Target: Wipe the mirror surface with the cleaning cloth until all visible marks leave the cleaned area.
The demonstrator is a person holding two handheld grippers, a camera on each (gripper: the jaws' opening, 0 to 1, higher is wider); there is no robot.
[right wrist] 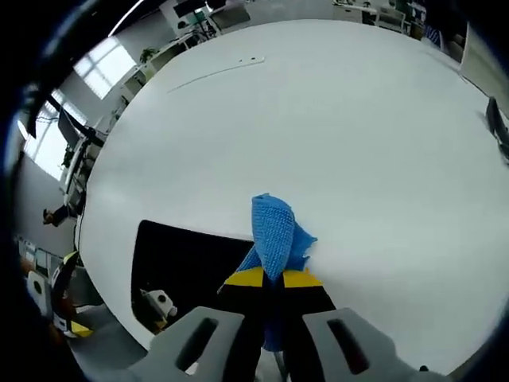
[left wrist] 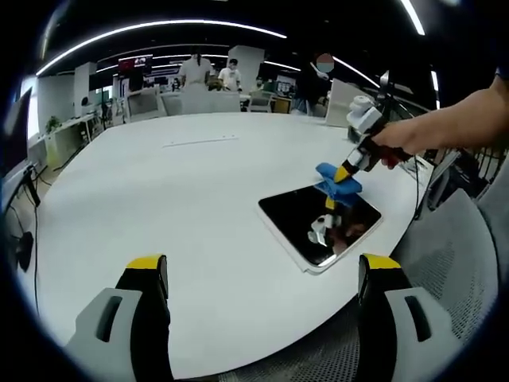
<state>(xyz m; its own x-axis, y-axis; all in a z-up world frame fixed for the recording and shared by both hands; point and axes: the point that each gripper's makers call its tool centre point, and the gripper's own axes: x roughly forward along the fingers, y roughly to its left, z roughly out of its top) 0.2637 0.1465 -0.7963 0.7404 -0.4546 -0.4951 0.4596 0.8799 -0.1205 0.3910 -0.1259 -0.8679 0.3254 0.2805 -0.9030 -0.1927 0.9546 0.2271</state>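
Our right gripper [right wrist: 274, 280] has its jaws pressed together on the cloth [right wrist: 275, 231], which sticks up past the yellow tips as a blue, knitted fold. From the left gripper view we see that same gripper [left wrist: 343, 173] coming down from a hand [left wrist: 395, 145] at the right, with the cloth [left wrist: 337, 181] touching the far edge of the mirror [left wrist: 318, 223]. Our left gripper [left wrist: 262, 274] hangs with jaws spread wide and nothing between them, near the table's front edge and apart from the mirror.

We see the table [left wrist: 175, 207] as the largest thing, white and round, with broad bare room to the left of the mirror and beyond it. The mirror lies flat near the table's right front edge, so on that side we have little margin. It is a dark rectangle with a pale rim, and its glass reflects the gripper above it; we cannot tell whether marks lie on it. In the right gripper view the mirror [right wrist: 191, 263] sits just left of the jaws, close to the table [right wrist: 318, 119] rim.
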